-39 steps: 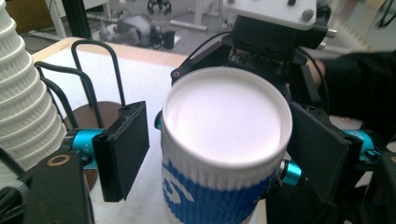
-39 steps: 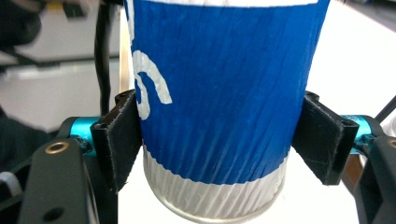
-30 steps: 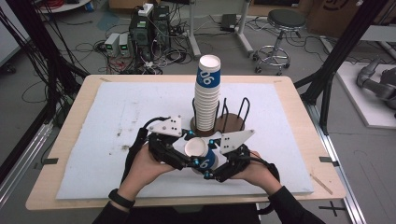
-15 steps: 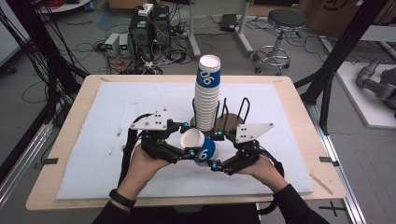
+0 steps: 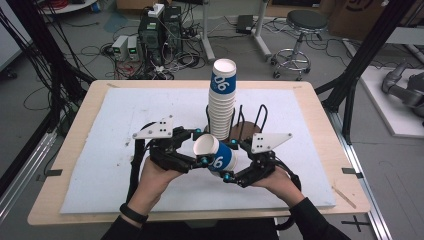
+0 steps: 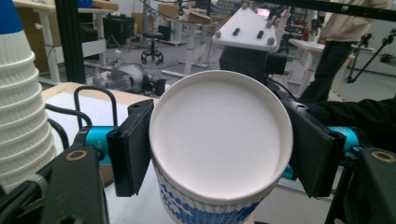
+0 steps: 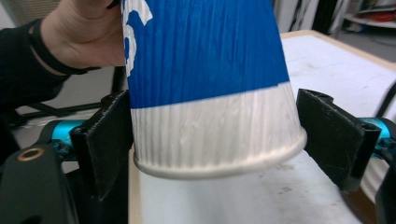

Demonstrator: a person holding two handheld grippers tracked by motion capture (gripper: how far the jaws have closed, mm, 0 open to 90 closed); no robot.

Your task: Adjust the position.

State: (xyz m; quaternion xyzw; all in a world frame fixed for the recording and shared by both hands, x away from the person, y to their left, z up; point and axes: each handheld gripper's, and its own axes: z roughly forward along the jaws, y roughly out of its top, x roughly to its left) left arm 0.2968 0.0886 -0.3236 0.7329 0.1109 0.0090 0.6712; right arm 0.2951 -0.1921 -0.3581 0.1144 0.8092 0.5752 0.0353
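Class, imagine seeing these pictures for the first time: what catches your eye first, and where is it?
A blue and white paper cup lies on its side in mid-air between the left gripper and the right gripper, above the white mat. Behind it, mid-table, a tall stack of cups stands in a wire rack.

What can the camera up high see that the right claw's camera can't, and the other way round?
High view: the whole table, the cup stack, and both claws, left and right, at the cup. Right gripper view: the cup's rolled rim up close, with a gap beside one pad; that claw's jaws have just been opening. Both: the blue-and-white cup and the left hand.
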